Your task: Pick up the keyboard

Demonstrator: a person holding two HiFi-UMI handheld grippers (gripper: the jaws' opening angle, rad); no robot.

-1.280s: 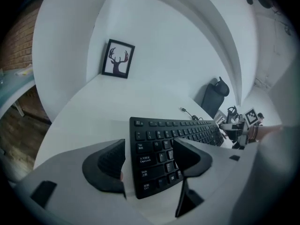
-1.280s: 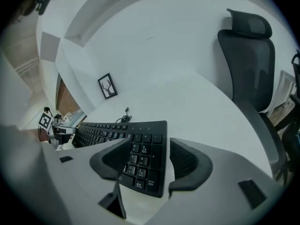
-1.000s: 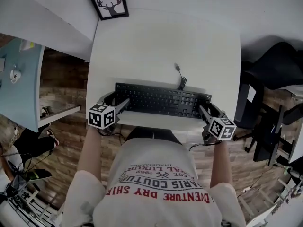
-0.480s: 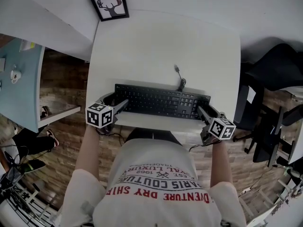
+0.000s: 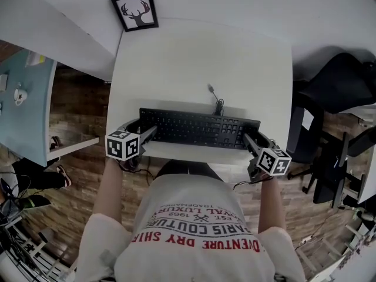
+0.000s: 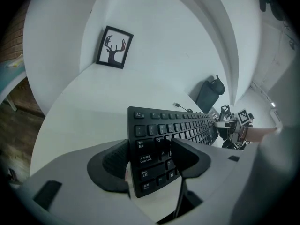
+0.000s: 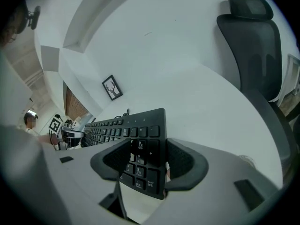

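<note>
White desk (image 5: 200, 57) carries the black keyboard (image 5: 194, 128), which lies flat along its near edge. The left gripper (image 5: 145, 128) has its jaws spread around the keyboard's left end, one pad beside the short side and the other over the letter keys. The jaws have just been closing a little but are not clamped. The right gripper (image 5: 249, 137), also released, straddles the numeric-keypad end.

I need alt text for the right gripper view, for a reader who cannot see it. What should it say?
The number-pad end of a black keyboard stands between the two dark jaws of the right gripper, with a white table around it. Behind are a framed deer picture by the wall and a black office chair.
</note>
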